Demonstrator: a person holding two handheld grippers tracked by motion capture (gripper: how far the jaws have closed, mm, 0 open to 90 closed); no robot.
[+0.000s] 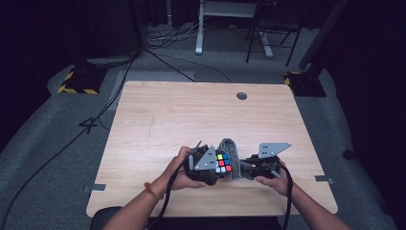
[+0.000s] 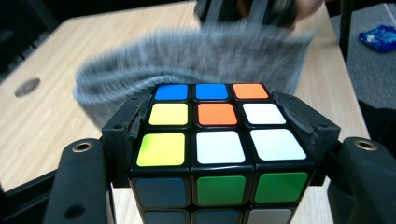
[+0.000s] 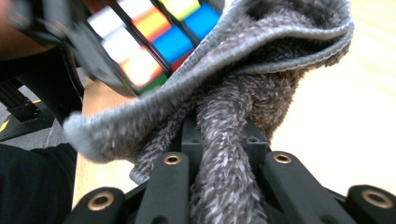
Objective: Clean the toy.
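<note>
Rubik's cube sits clamped between the jaws of the left gripper, near the front edge of the bench, a little left of centre. Both jaws press on its side faces, torn padding showing at each contact. Top face reads blue, blue, orange along the far row; yellow, orange, white in the middle; yellow-green, white, white nearest. Front face shows green tiles at centre and right.

Grey towel lies bunched just behind and to the right of the cube, touching its far side. In the left gripper view it rises as a blurred wall past the cube's far edge. In the right gripper view a hemmed edge of it wraps round beneath the cube's corner.

Right gripper is clenched on a twisted strand of the towel; the fluffy cloth runs down between the two jaws. From above, the right gripper lies just right of the towel, the left gripper just left, the two close together with cube and cloth between them. A hand holds each from below, cables trailing toward the front edge.

Open room: the whole far half of the bench is bare wood up to the round cable hole near the back edge; wide margins also left and right of the hands. Front edge lies close behind the wrists. Beyond the bench, grey floor with cables and yellow-black striped stand bases.
</note>
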